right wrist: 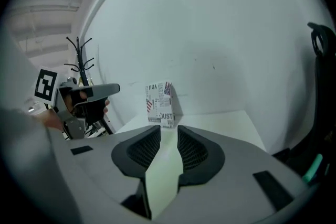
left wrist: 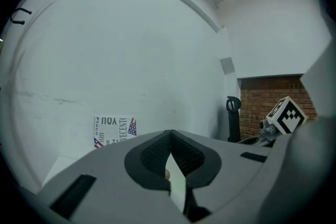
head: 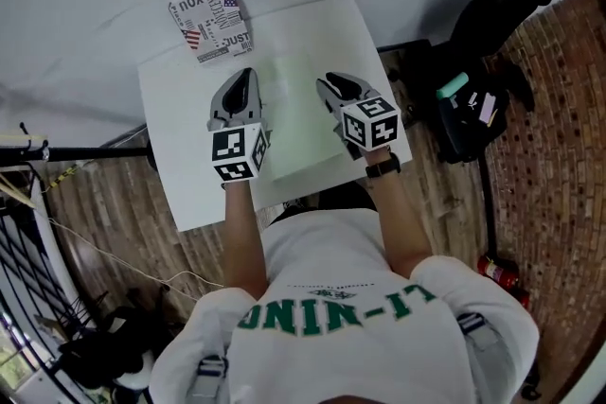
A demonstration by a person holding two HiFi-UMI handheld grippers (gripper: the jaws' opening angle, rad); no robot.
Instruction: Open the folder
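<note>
Nearest, holds the left hand-held gripper [left wrist: 170, 134] low at the left edge of the pale green folder [head: 295, 123], jaws meeting at the tips. Shows only a pale sliver through the gap behind them, too narrow to identify. Holds the right hand-held gripper [right wrist: 168, 132] at the folder's right edge, jaws apart, pressing nothing, green sheet visible between. Lies flat on the white table [head: 180, 161], near edge hidden under marker cubes and wrists. Farther back, at the far corner, a printed box [head: 210, 19].
</note>
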